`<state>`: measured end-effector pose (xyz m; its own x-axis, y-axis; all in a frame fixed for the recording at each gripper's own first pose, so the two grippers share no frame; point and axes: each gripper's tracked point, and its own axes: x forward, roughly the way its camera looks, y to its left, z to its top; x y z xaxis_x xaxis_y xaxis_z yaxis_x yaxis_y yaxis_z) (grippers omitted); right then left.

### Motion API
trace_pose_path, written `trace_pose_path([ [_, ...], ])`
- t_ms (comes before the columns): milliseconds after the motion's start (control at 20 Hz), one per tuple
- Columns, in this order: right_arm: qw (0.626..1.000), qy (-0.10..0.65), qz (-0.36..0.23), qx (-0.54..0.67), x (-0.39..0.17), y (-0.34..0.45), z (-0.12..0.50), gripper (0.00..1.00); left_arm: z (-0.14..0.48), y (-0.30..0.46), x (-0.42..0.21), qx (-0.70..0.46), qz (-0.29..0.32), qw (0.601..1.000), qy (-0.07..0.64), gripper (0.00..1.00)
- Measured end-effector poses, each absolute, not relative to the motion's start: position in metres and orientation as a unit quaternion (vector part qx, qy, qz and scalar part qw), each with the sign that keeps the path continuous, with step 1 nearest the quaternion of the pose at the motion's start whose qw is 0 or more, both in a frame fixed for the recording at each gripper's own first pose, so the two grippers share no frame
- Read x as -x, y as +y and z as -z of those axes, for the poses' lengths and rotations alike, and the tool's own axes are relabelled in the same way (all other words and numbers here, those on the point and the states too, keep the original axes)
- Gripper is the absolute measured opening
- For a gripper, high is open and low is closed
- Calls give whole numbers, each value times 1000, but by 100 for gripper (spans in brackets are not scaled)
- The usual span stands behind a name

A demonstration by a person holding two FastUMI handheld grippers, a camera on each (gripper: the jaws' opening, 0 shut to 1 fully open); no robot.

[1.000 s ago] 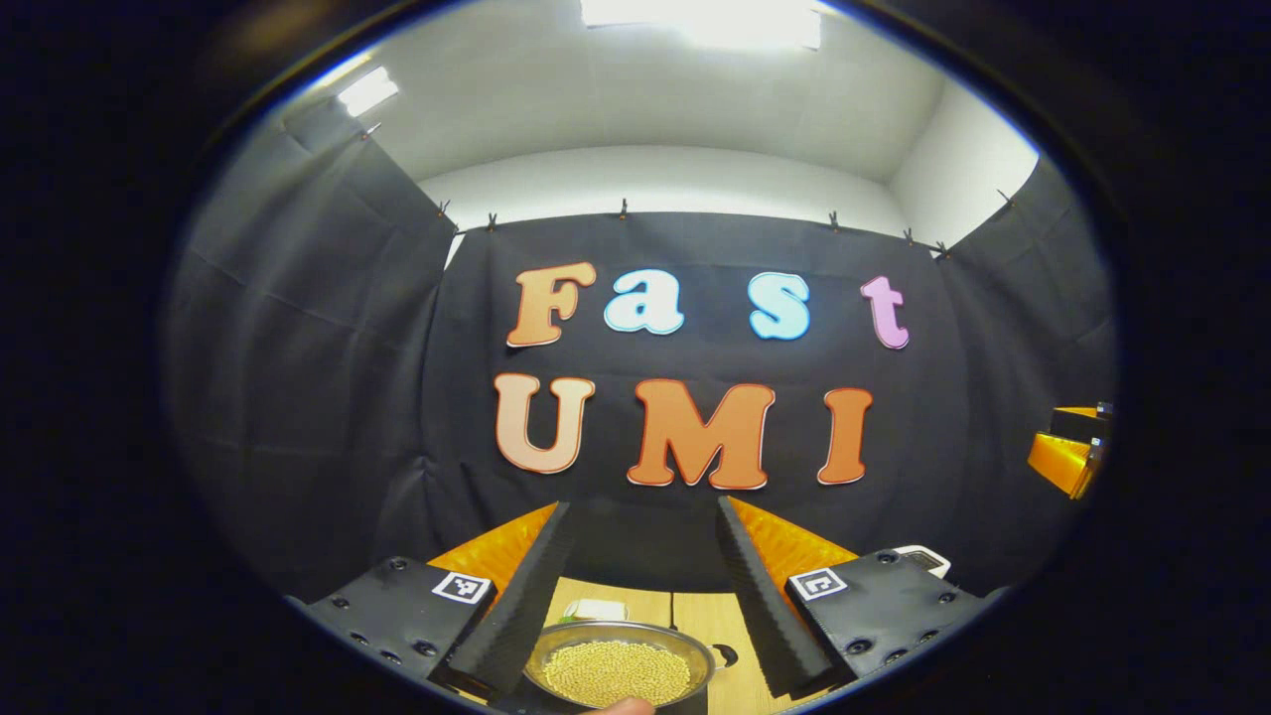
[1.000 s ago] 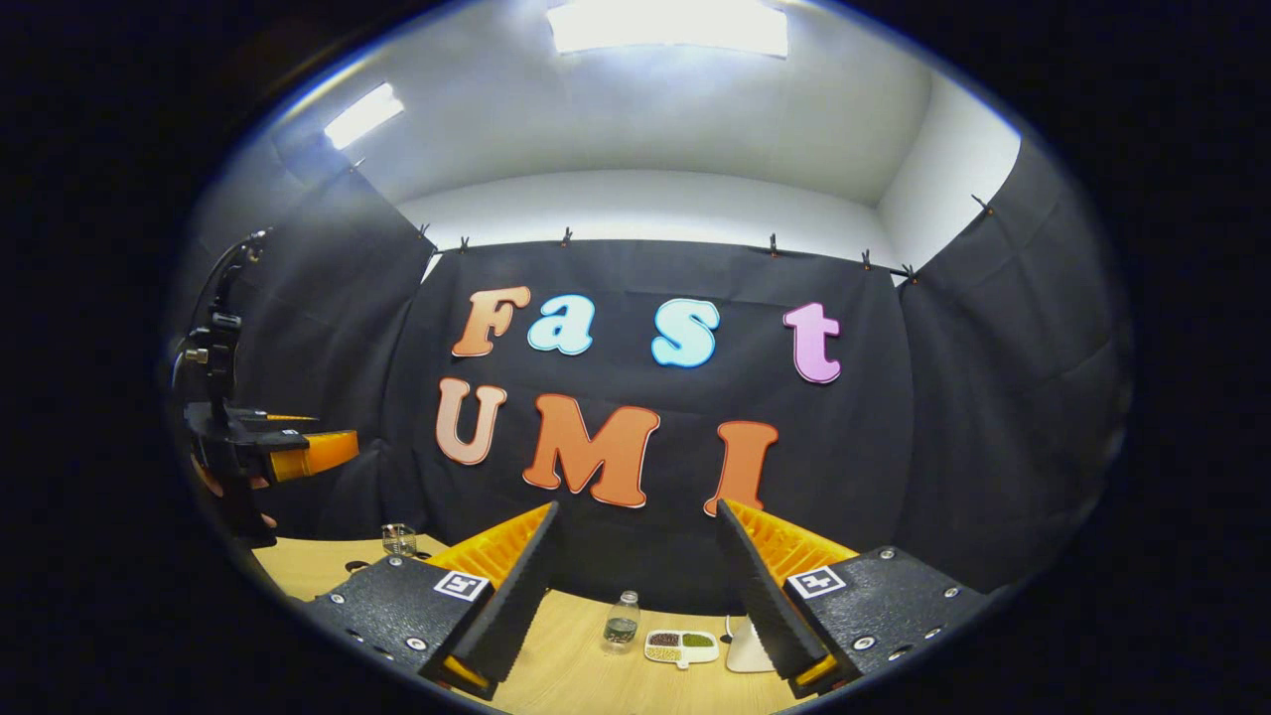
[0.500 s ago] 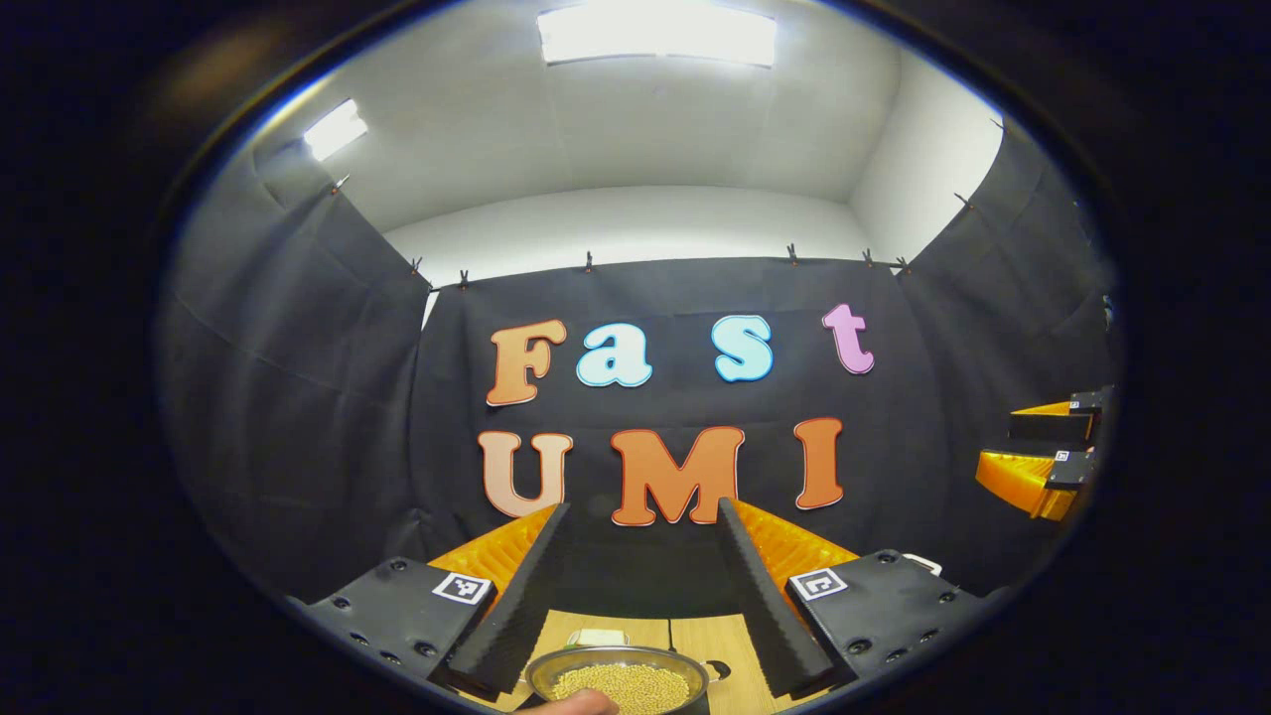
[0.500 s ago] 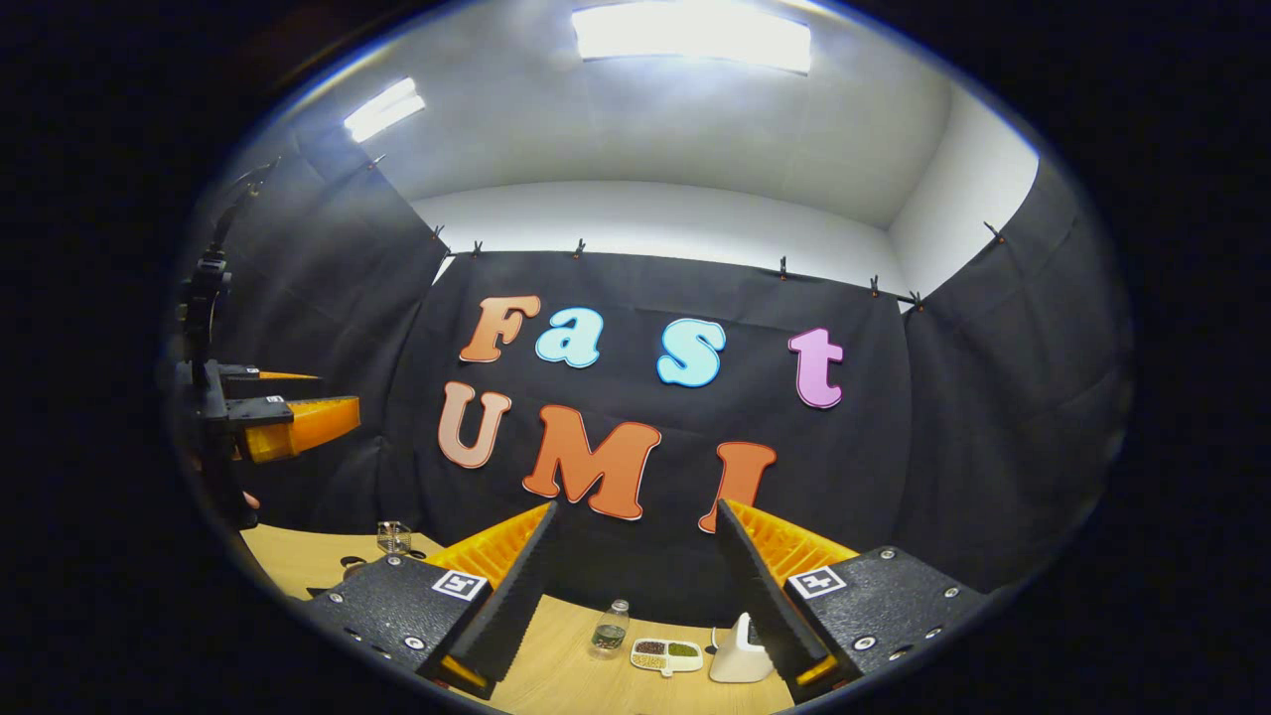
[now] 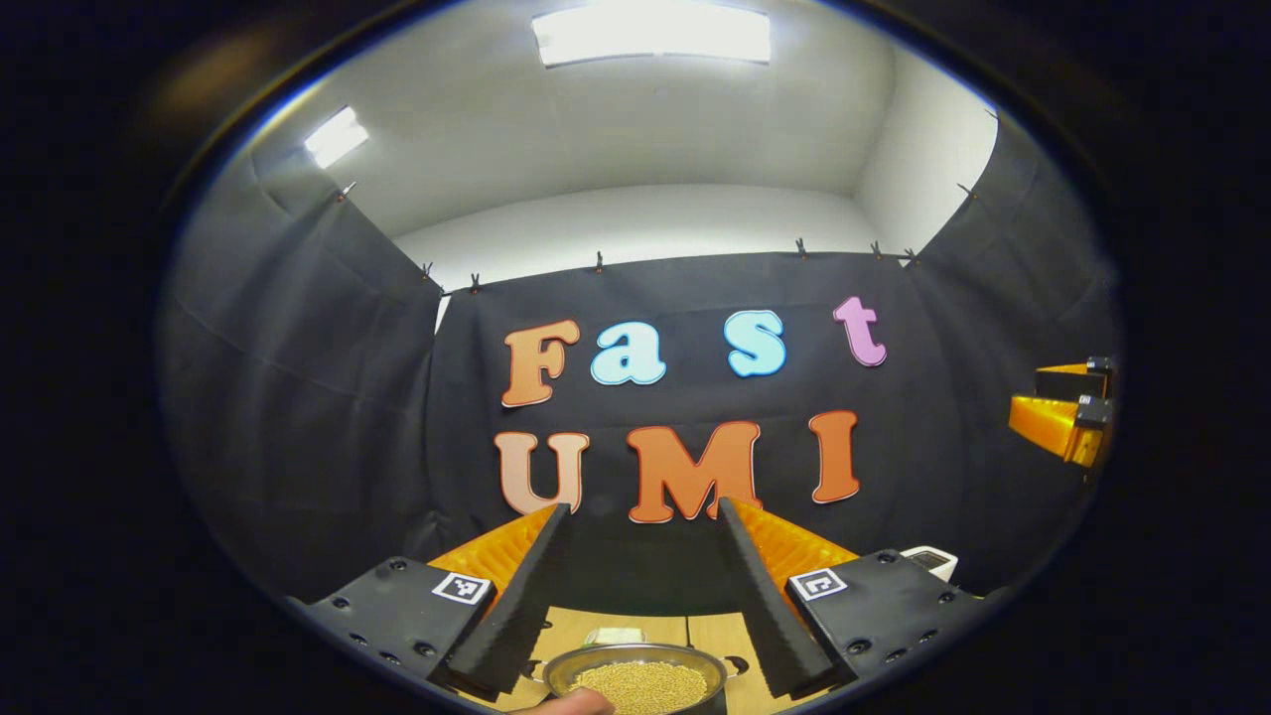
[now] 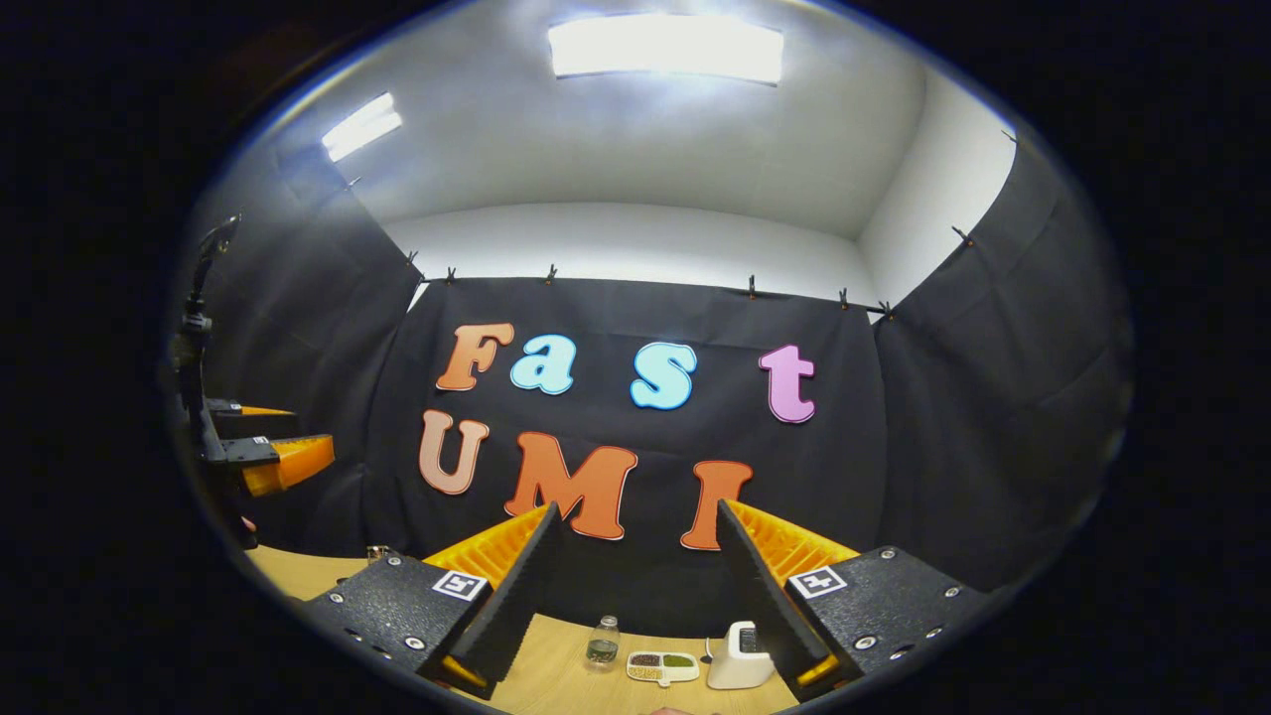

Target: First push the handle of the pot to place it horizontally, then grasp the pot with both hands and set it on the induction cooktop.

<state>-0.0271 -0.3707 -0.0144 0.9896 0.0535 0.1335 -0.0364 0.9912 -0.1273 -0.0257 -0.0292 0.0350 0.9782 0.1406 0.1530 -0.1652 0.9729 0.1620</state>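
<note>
Black cloth walls (image 6: 993, 417), white ceiling (image 6: 645, 149) with bright light panels (image 6: 665, 48), wooden table (image 6: 566, 675).

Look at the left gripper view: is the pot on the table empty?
No, the pot holds a heap of small yellowish grains that reaches close to its rim.

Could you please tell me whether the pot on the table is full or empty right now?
It holds something: the pot in the left gripper view carries a layer of small yellowish grains.
</note>
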Motion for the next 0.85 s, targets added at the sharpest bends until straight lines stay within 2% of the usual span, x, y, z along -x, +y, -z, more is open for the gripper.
trace_pose_path([
  [500,996,-69,-5,51,25,-379,13,95,-34,-23,20,-67,-98,990,-77,96],
  [650,996,-77,1,51,25,-382,11,97,-37,-26,22,-71,-94,990,-80,97],
  [850,996,-79,5,50,24,-383,12,95,-38,-34,21,-74,-85,990,-81,97],
])
